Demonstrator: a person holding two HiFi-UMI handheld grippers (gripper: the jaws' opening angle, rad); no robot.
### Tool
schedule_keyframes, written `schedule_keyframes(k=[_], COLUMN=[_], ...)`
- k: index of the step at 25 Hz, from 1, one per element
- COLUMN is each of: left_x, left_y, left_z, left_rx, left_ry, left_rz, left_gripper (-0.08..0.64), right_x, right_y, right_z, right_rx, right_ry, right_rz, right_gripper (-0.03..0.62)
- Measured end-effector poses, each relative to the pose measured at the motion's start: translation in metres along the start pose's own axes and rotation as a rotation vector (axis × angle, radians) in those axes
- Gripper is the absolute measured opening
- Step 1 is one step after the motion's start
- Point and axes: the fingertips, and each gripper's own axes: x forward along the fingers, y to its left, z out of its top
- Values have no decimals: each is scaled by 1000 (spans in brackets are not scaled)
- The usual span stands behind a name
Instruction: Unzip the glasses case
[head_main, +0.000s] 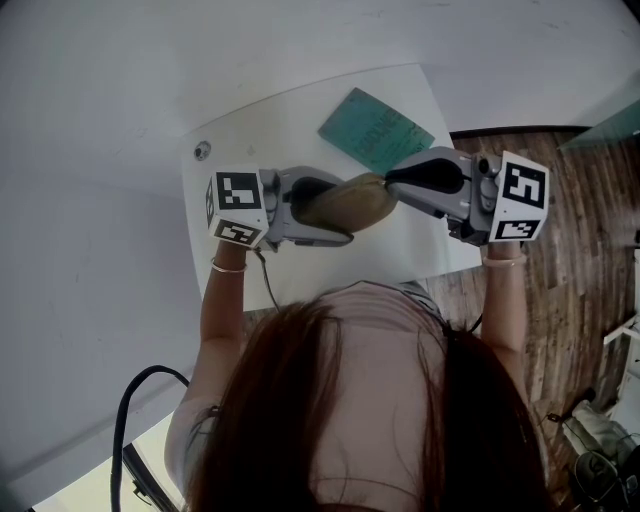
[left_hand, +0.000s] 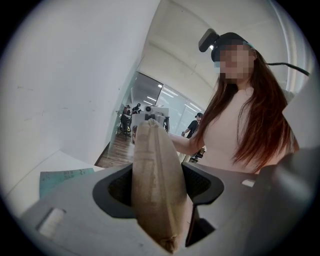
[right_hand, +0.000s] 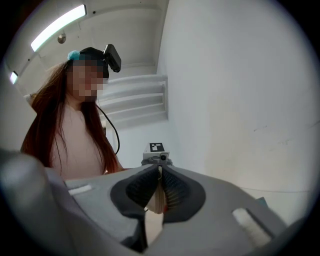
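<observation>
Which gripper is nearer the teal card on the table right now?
Right. In the head view the right gripper shows just below the teal card; the left gripper is farther, down-left of it.

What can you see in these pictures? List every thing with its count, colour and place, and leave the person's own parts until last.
glasses case: one, tan, held above the table between both grippers
table: one, white, under the case
printed sheet: one, teal, flat on the table's far side
small round thing: one, silvery, near the table's far left corner
cable: one, black, lower left, beside the person
floor: wood-brown, right of the table
left gripper: one, grey, closed on the case's body
right gripper: one, grey, closed on the case's end
long hair: reddish brown, bottom of the head view
</observation>
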Motion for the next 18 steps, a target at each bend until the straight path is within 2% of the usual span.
schedule_keyframes(k=[8,18], left_x=[0,0], left_y=[11,13], left_z=[-13,-12], left_rx=[9,-10], left_ry=[89,6], left_rz=[81,72], left_gripper=[285,285], right_x=[-4,-7], right_y=[-10,-14], right_z=[-17,-20], right_rx=[-32,-29], right_ry=[106,109], right_rz=[-72,-90], right_gripper=[5,5])
